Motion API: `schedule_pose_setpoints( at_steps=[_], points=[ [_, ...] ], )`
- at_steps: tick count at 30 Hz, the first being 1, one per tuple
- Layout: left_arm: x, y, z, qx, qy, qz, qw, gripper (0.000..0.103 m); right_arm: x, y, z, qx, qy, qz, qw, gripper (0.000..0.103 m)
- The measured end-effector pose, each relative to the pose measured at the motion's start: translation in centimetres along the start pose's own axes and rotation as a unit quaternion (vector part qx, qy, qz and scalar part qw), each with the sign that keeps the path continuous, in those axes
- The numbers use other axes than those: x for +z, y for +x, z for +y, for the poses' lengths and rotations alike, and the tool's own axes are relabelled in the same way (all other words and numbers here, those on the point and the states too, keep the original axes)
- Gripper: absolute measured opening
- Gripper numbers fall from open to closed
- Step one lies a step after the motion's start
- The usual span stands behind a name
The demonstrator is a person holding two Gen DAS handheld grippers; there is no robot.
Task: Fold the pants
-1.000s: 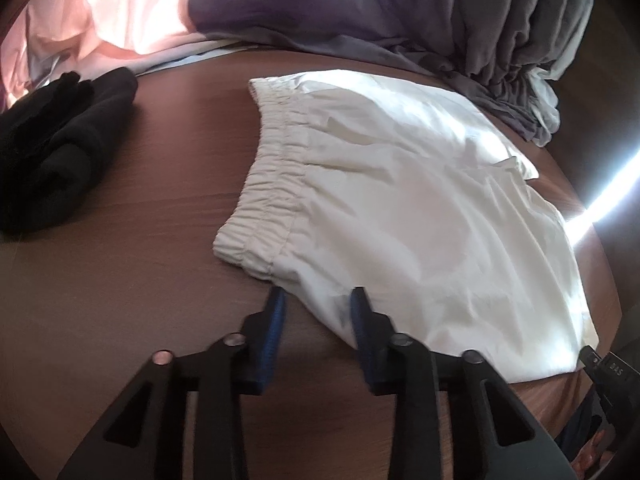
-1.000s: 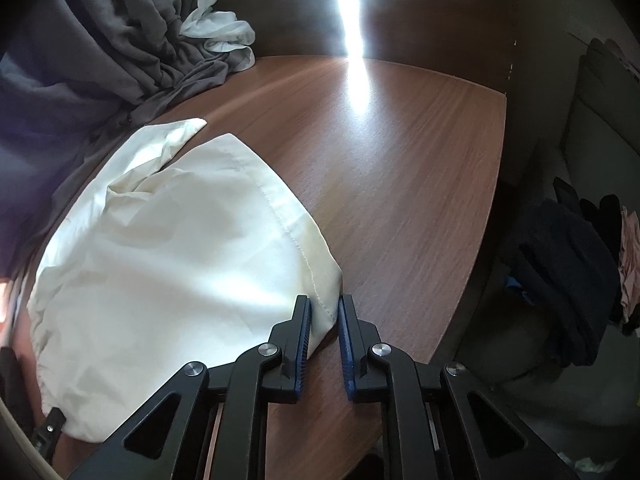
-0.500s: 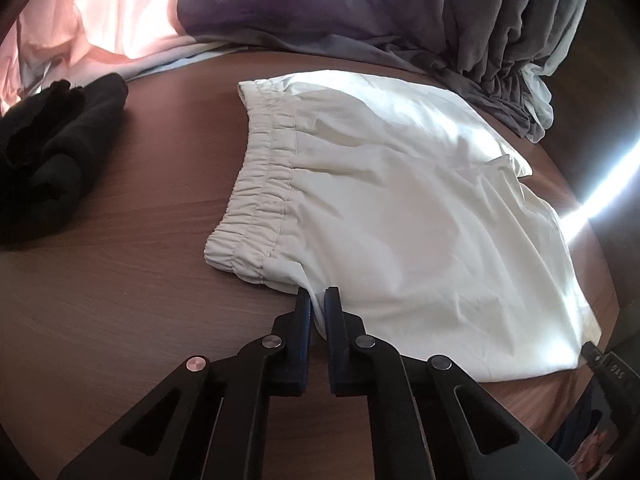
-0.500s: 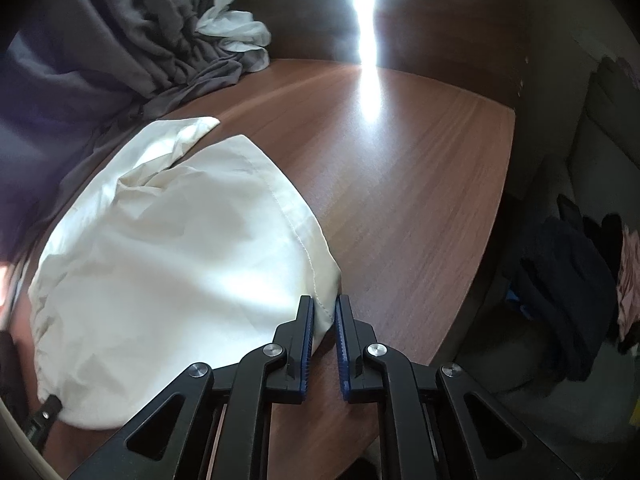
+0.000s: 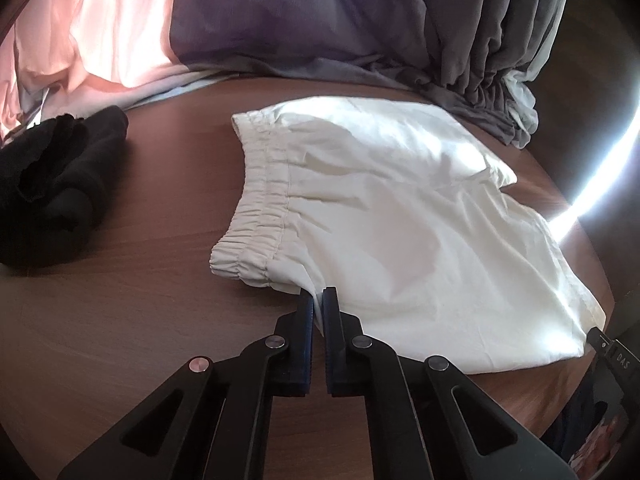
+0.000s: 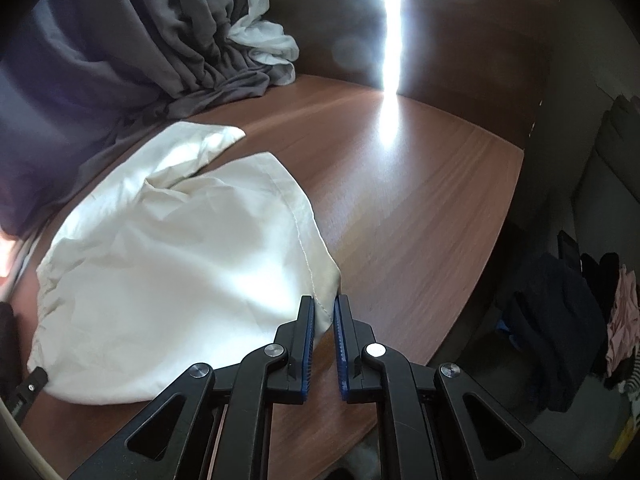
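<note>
Cream-white shorts lie flat on the brown wooden table, elastic waistband to the left. My left gripper is shut on the near side edge of the shorts just below the waistband, and the cloth there is pulled up a little. In the right wrist view the shorts spread to the left. My right gripper is shut on the near corner of the leg hem, lifted slightly off the table.
A black garment lies on the table to the left. Grey and purple curtains and pink cloth hang behind. A bright sun strip crosses the table. Dark clothes sit off the table's right edge.
My left gripper went from open to shut on the shorts' side edge and has begun to lift it. My right gripper stays shut on the hem corner and has risen slightly.
</note>
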State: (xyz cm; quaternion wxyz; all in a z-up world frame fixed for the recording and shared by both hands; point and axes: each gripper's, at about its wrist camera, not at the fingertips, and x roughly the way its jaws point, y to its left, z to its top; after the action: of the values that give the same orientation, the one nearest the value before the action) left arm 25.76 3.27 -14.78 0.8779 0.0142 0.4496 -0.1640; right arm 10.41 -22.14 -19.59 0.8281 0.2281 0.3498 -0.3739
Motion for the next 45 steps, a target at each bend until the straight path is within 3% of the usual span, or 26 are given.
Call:
schedule_pose_setpoints(
  at_steps=[10,22,36,41,45],
  points=[
    [2.1,-3.3,-0.1,-0.005,-0.015,-0.048,0.9987,0.005,3.2,-4.0,1.1,0.052,0.002,-0.055,0.997,0.009],
    [5.3,-6.1,-1.5,0.022,-0.049,-0.105,0.9930,0.005,9.4,-6.4,3.1,0.122,-0.025,-0.117,0.985,0.008],
    [8.4,-6.5,-4.6,0.089,-0.057,-0.159,0.9816,0.002,16.5,-3.2,5.1,0.194,-0.122,-0.140,0.963,0.007],
    [8.8,-5.6,-4.7,0.091,-0.068,-0.158,0.9809,0.002,18.0,-1.2,6.7,0.219,-0.147,-0.131,0.956,0.007],
    [7.6,-5.6,-5.2,0.075,-0.042,-0.146,0.9855,0.002,18.4,0.0,7.8,0.233,-0.163,-0.122,0.951,0.006]
  ],
)
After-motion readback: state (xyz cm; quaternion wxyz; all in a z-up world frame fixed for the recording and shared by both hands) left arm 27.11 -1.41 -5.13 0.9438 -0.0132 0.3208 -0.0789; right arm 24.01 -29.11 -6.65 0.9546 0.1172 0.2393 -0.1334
